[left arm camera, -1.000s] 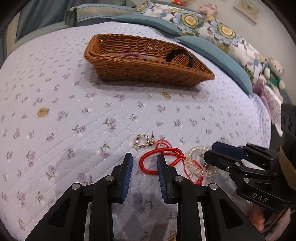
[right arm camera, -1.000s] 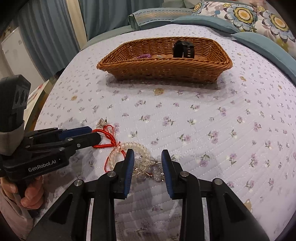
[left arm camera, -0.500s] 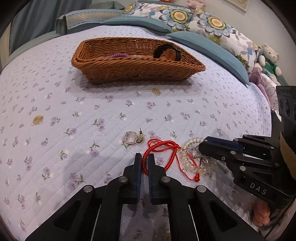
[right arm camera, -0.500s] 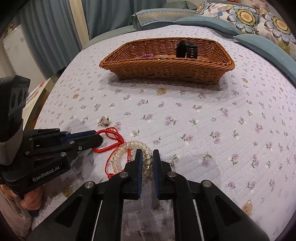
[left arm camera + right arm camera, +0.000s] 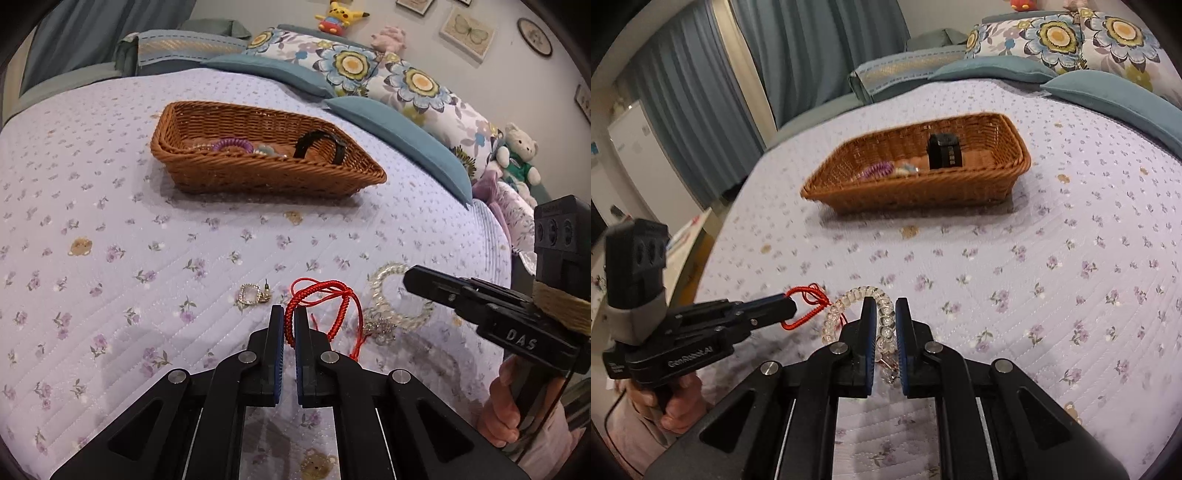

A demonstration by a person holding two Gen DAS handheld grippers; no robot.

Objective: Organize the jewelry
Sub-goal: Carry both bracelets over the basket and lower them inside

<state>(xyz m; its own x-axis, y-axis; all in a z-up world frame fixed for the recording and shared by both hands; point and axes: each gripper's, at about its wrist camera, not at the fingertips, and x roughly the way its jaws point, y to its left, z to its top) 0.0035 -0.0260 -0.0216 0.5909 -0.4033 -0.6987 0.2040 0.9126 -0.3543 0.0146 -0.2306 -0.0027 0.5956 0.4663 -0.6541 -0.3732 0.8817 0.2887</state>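
My left gripper (image 5: 289, 314) is shut on a red cord bracelet (image 5: 325, 291), whose loops hang just above the lilac quilt. The right wrist view shows that gripper (image 5: 790, 308) from the side, the red cord (image 5: 809, 295) sticking out past its tip. My right gripper (image 5: 885, 306) is shut on a clear bead bracelet (image 5: 849, 297), raised slightly off the quilt. In the left wrist view it (image 5: 408, 277) comes in from the right over the bead bracelet (image 5: 384, 273). A gold earring (image 5: 253, 294) lies on the quilt to the left of the red cord.
A brown wicker basket (image 5: 258, 177) stands farther back on the bed, holding a purple coil band (image 5: 232, 144) and a black strap (image 5: 321, 142). Teal and floral pillows (image 5: 399, 133) line the far right, with soft toys beyond. Curtains (image 5: 812, 48) hang behind the bed.
Both grippers went from open to shut, the left on the red cord, the right on the bead bracelet. Both then rose a little, lifting the bracelets off the quilt.
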